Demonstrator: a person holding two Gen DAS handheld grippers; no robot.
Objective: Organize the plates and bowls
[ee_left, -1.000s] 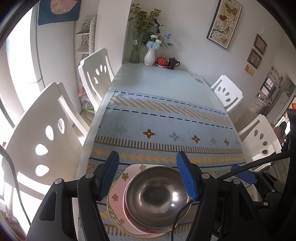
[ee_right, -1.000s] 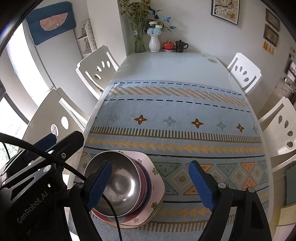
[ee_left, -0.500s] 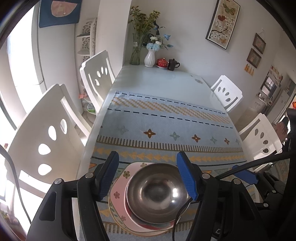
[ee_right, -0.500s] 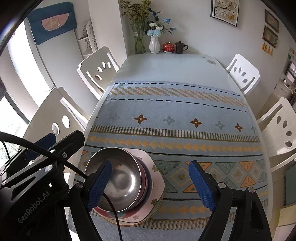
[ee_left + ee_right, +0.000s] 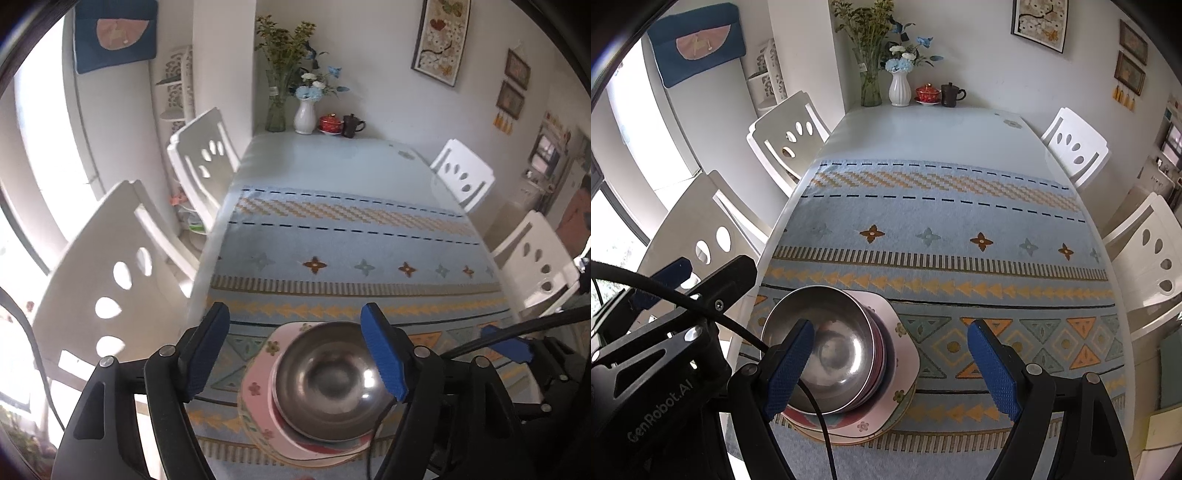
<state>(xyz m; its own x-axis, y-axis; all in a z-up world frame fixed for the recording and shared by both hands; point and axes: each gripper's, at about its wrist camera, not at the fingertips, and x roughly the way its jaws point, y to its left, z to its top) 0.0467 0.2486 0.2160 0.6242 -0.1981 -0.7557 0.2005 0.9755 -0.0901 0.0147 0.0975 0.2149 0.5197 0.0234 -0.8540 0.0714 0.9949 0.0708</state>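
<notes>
The left tool (image 5: 297,352) hangs over the near end of the tabletop (image 5: 332,162) with its blue pads spread apart; its jaws have just been opening, and they grasp nothing, although the steel bowl (image 5: 327,380) shows between them from above. The right pad overlaps the bowl's rim in the left wrist view; contact cannot be confirmed. The right tool (image 5: 886,363) is likewise released, jaws wide, empty, positioned just right of the stack. Its left pad lies in front of the bowl in its own view, and whether it touches cannot be told. The bowl (image 5: 823,349) sits upright, nested on top of the stack. Beneath it a red-rimmed bowl (image 5: 880,354) shows at the edge. That rests on a pink plate (image 5: 903,363) with small flower marks, and a further plate edge shows under the pink one. The stack stands on the patterned cloth (image 5: 942,229) near the tabletop's near left corner. The left tool's black body (image 5: 676,306) appears left of the stack in the right wrist view, and a black cable crosses in front of the bowl. At the far end stand a white vase (image 5: 899,88) with flowers, a red lidded cup (image 5: 927,92) and a dark mug (image 5: 950,94), well apart from the stack. White chairs (image 5: 110,273) line both sides.
</notes>
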